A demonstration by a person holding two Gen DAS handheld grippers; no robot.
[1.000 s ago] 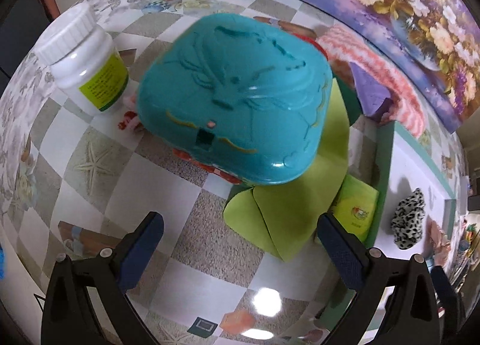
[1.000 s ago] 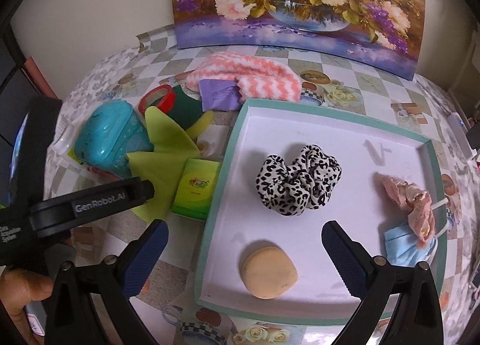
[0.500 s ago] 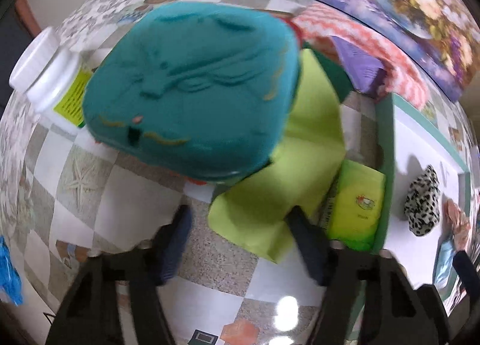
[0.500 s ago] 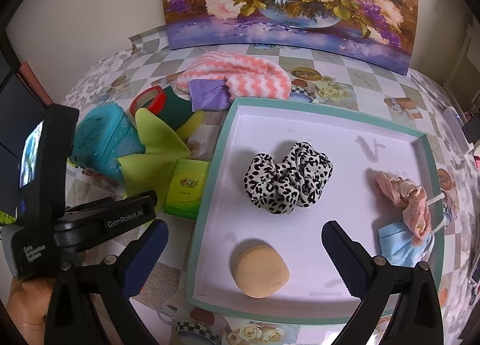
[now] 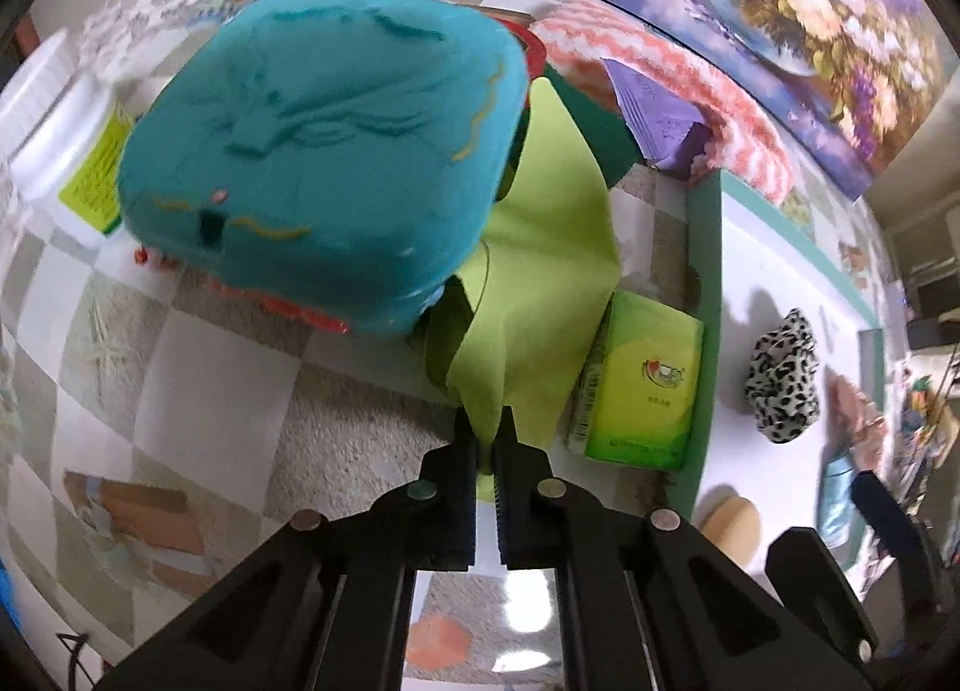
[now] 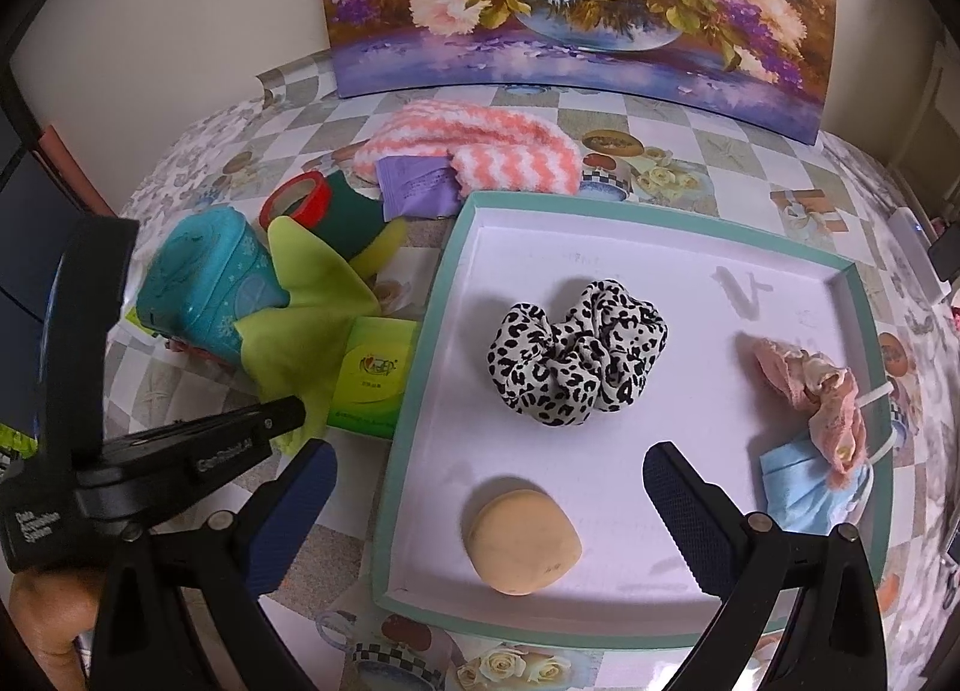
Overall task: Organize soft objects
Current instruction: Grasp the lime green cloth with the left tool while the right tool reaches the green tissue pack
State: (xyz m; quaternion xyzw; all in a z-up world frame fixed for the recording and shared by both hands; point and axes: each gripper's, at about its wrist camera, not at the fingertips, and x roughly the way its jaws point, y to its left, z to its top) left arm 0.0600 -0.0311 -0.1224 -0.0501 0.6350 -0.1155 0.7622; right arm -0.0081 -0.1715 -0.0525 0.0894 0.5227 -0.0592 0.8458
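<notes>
The left gripper (image 5: pixel 487 439) has just been closing, and its fingers (image 5: pixel 462 451) now pinch the near corner of the lime-green cloth (image 5: pixel 540 283) low in the middle of the left wrist view. From that pinch the cloth runs up the frame, away from the fingers, and its far part passes beneath the right edge of the teal box (image 5: pixel 324 150). That is the relation the next move turns on, I would say: the cloth's long axis points back under the box, so lifting it free probably means drawing the corner toward the lower edge and then right.

The tray (image 5: pixel 708 271) lies at the right of that view, past the green tissue packet (image 5: pixel 648 391) that sits just beside the cloth. So the left hand is the nearer one to the cloth.

In the right wrist view the right gripper (image 6: pixel 486 487) hangs wide open and empty above the tray's lower part, near the beige puff (image 6: pixel 522 541), with the leopard scrunchie (image 6: pixel 576 355) beyond in mid-frame.
</notes>
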